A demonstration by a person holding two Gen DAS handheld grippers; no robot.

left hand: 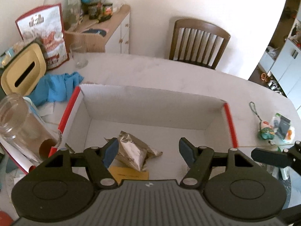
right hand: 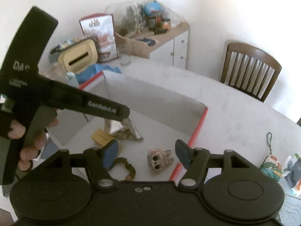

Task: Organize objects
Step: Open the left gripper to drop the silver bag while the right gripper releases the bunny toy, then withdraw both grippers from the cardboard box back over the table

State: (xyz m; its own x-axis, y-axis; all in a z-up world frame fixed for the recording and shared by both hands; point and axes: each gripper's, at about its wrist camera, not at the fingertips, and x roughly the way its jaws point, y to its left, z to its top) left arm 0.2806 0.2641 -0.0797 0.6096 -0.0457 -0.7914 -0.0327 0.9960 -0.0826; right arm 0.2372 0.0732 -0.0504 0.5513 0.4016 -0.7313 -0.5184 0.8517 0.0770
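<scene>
A white cardboard box with red edges (left hand: 216,113) (right hand: 199,126) stands open on the table. Inside lie a silver foil packet (left hand: 135,150) (right hand: 120,128), a yellow card (left hand: 129,175) (right hand: 101,137), a cartoon-face plush charm (right hand: 159,162) and an olive fabric band (right hand: 128,171). My left gripper (left hand: 148,151) is open and empty, hovering over the box above the packet. My right gripper (right hand: 146,154) is open and empty above the box's near right part, over the plush charm. The left gripper's body (right hand: 75,98) shows at the left of the right wrist view.
A green pouch charm with cord (left hand: 267,130) (right hand: 270,163) and a small packet (left hand: 284,126) (right hand: 293,171) lie on the table right of the box. A glass jar (left hand: 17,116), blue cloth (left hand: 56,88), yellow tissue box (left hand: 22,69) and red-white bag (left hand: 45,35) crowd the left. A wooden chair (left hand: 197,41) stands behind.
</scene>
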